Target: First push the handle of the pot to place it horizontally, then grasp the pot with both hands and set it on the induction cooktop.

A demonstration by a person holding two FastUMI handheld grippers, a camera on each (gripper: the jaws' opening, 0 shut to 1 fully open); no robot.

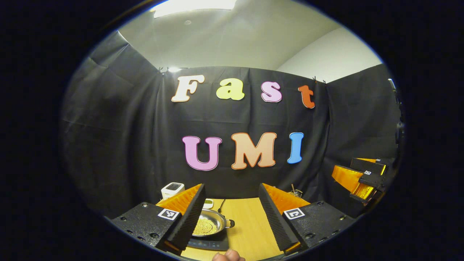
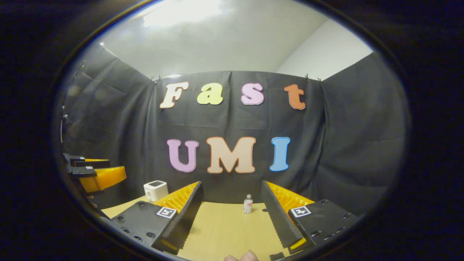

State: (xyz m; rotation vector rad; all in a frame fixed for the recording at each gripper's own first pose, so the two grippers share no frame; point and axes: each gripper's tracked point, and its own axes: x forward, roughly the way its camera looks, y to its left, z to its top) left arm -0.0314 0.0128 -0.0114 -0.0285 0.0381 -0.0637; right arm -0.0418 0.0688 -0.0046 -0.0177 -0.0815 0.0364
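Both grippers raised, fingers spread, holding nothing.
Pot (image 1: pixel 207 225) sits on cooktop (image 1: pixel 208 243) at 6 o'clock by left gripper (image 1: pixel 231 217); right gripper (image 2: pixel 232 217) over bare table (image 2: pixel 224 228).

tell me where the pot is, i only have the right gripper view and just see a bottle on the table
Observer: In the left gripper view the pot sits low between the fingers of the open left gripper, partly behind one finger.
Operator: is it on the cooktop yet
Observer: It looks so. A dark flat panel, apparently the induction cooktop, shows right under it.
Operator: anything inside
Observer: Pale yellow grains cover its bottom.
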